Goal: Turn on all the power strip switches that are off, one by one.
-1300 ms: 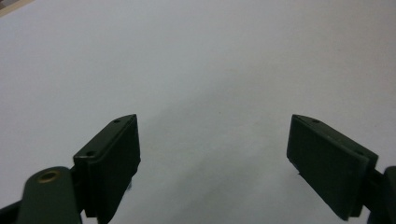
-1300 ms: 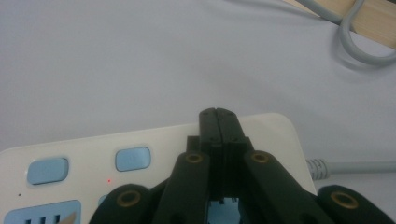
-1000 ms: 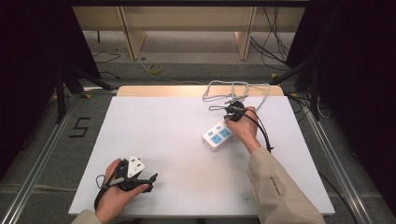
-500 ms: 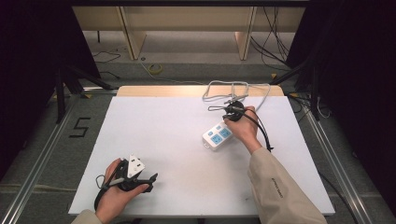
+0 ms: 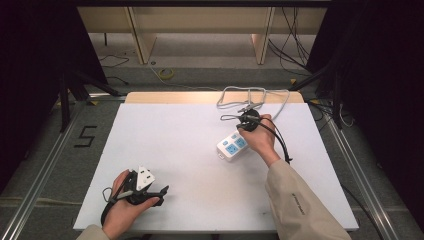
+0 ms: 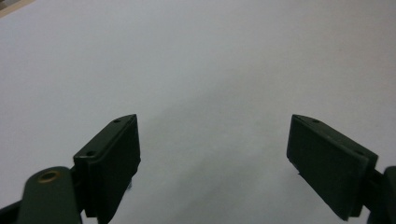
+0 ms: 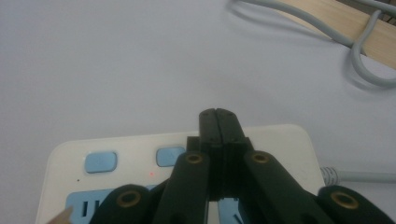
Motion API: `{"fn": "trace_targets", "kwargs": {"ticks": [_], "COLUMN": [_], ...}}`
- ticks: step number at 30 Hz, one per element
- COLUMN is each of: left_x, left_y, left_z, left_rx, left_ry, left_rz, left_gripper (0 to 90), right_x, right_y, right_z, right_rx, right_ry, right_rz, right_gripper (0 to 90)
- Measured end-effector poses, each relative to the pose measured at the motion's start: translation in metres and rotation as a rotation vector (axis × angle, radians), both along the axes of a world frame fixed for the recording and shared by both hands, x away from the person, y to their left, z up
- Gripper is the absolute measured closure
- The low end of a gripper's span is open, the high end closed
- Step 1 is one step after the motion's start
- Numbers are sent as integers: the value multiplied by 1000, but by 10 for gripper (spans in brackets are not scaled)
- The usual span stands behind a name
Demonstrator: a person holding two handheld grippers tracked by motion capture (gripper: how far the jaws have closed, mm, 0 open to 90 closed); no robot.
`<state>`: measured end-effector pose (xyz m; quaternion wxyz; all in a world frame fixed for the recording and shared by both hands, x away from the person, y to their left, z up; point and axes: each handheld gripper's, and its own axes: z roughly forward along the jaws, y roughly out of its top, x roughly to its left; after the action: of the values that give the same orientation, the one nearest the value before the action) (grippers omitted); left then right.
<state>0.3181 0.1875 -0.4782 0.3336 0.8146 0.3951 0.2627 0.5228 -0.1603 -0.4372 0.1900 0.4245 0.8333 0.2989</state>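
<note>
Both tongs are sitting almost exactly where they were a second ago; nothing on the table is shifting between the earlier pictures and this one, which suggests a pause or a slow, careful press rather than a reach.

Seen from the high view, the right gripper (image 5: 248, 120) is hovering over the far end of a white power strip (image 5: 233, 146), held in the person's right hand (image 5: 261, 139). In the right gripper view its two black jaws are clenched tightly together with nothing between them, and their joined tip is pointing down at the top face of the strip, close to a row of small pale blue buttons (image 7: 100, 161). Whether the tip is actually touching the plastic cannot be told. A tiny red light (image 7: 152, 174) is glowing beside the buttons. My reading is that the closed tip is being used as a finger to press a switch.

That power strip is lying right of the centre of the white table (image 5: 175, 140), angled, with blue socket faces and rounded corners. Its grey cable (image 5: 250, 97) is looping away toward the far wooden edge.

At the near left, the left gripper (image 5: 150, 192) is resting in the left hand (image 5: 122, 210), jaws spread wide and released over bare tabletop, holding nothing.
</note>
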Motion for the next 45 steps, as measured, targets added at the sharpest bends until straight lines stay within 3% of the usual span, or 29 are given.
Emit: {"fn": "trace_targets", "kwargs": {"ticks": [45], "left_x": [0], "left_y": [0], "left_z": [0], "left_rx": [2], "left_ry": [2], "left_rz": [1], "left_gripper": [172], "right_x": [-18], "right_y": [25], "right_z": [2], "right_rx": [8], "right_ry": [31], "right_rz": [82], "right_gripper": [900]}}
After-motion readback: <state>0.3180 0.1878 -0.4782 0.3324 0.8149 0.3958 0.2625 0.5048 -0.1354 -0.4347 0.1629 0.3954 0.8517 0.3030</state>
